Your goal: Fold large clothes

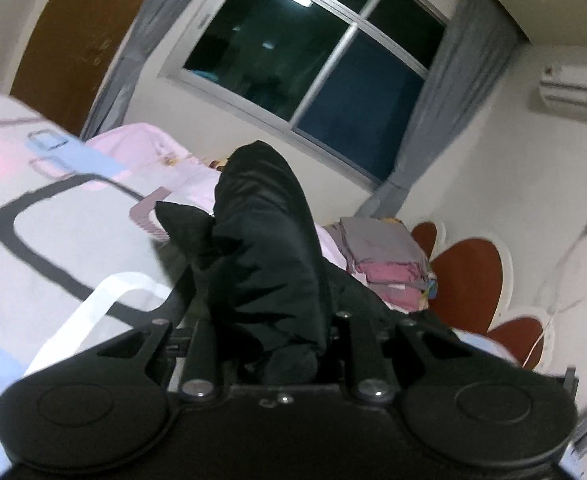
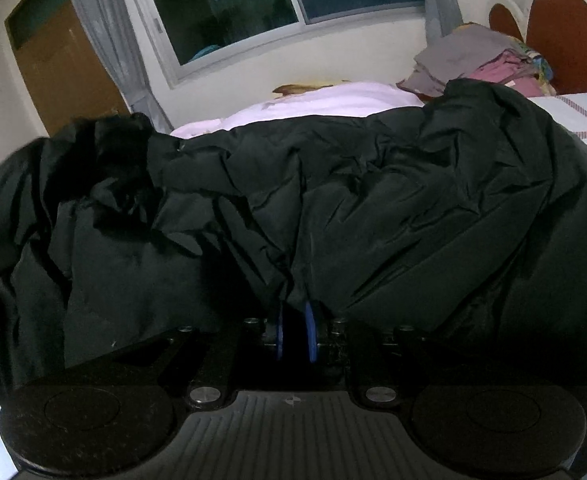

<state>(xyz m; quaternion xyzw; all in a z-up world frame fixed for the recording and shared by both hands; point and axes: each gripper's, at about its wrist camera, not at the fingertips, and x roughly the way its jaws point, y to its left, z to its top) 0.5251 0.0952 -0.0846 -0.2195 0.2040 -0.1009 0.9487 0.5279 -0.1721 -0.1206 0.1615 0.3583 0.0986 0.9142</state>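
Note:
A large black padded jacket (image 2: 333, 200) lies crumpled across the bed and fills most of the right wrist view. My right gripper (image 2: 295, 312) is shut on a fold of the jacket, its blue pads (image 2: 310, 328) pinching the fabric. In the left wrist view my left gripper (image 1: 269, 320) is shut on another part of the black jacket (image 1: 261, 240), which rises in a bunched column between the fingers and hides the fingertips. The left gripper is lifted and tilted above the patterned bedsheet (image 1: 53, 208).
A pink quilt (image 2: 313, 100) lies behind the jacket. A stack of folded clothes (image 1: 385, 256) sits by the red flower-shaped headboard (image 1: 465, 280). A window (image 1: 313, 68) with grey curtains and a brown wardrobe (image 2: 65, 68) stand behind the bed.

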